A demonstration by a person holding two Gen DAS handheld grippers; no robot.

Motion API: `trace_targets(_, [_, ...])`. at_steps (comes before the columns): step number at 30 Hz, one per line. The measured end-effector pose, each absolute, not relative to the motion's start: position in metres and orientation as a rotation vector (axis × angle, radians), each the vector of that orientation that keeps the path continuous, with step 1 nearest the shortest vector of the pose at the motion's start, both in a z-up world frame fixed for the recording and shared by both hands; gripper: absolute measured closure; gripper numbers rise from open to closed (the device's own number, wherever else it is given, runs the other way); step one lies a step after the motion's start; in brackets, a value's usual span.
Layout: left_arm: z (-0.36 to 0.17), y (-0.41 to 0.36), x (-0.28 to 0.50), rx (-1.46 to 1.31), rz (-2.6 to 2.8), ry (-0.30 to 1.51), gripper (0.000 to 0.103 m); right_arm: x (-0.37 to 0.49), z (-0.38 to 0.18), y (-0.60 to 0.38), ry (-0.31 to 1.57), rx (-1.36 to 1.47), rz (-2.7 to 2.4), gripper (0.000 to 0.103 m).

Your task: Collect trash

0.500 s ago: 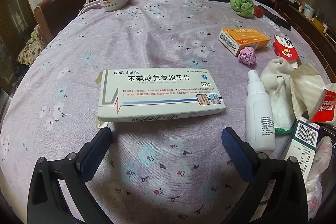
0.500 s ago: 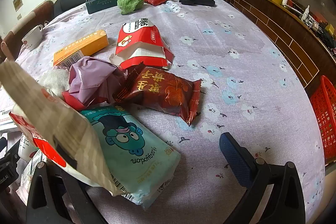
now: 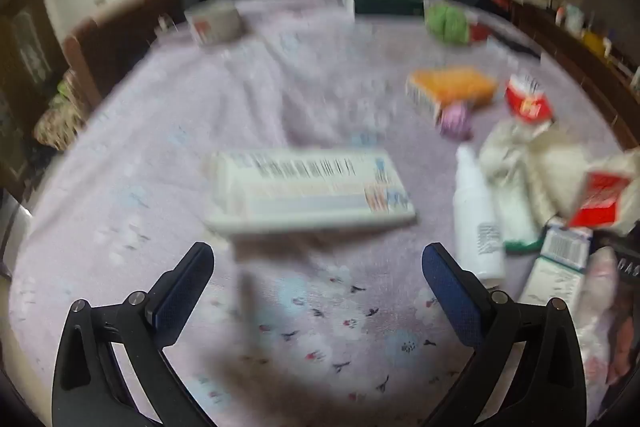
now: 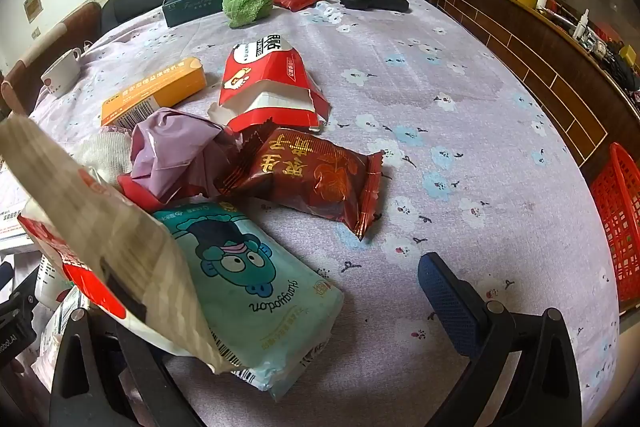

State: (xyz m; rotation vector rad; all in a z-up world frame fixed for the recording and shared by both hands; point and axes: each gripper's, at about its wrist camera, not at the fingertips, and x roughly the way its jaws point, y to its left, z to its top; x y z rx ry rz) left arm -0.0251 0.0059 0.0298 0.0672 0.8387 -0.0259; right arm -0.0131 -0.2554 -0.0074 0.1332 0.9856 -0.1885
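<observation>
Clutter covers the right half of a table under a lilac floral cloth (image 4: 460, 99). In the right wrist view, a tilted tan paper bag (image 4: 120, 239) with red print stands at 8 o'clock, hiding the near left finger of the right gripper (image 4: 328, 307). Its other finger, a blue textured pad, shows at 5 o'clock, so the fingers sit wide apart with nothing pressed between them. A pale green tissue pack (image 4: 260, 291) with a cartoon face lies partly beneath the bag. Above it, toward centre, sits a glossy dark red snack wrapper (image 4: 316, 179), crinkled, with gold characters. A crumpled mauve plastic bag (image 4: 176, 151) touches its left end. A torn red and white pouch (image 4: 268, 91) lies at 12 o'clock of the wrapper, an orange carton (image 4: 156, 91) at 10 o'clock. A red mesh basket (image 4: 616, 223) stands off the table at 3 o'clock.

The left wrist view is blurred. The left gripper (image 3: 316, 291) has both blue pads spread wide over bare cloth. A flat white medicine box (image 3: 308, 191), rectangular cardboard with a barcode, lies just beyond them at centre. A white plastic spray bottle (image 3: 476, 215) lies at 3 o'clock of the box, beside a white cloth (image 3: 516, 167).
</observation>
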Motion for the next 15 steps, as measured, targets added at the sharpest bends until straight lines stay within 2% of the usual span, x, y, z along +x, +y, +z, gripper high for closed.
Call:
trace_targets(5, [0.07, 0.019, -0.077, -0.01, 0.0, 0.598, 0.0, -0.021, -0.001, -0.264, 1.0, 0.121, -0.1, 0.001])
trace_targets(8, [0.084, 0.019, -0.11, -0.033, -0.01, 0.472, 0.0, -0.046, 0.022, -0.269, 0.9, 0.112, -0.101, 0.001])
trace_targets(15, [0.103, -0.007, -0.169, -0.024, -0.058, 0.305, 0.0, -0.12, 0.08, -0.272, 0.64, 0.079, -0.048, 0.001])
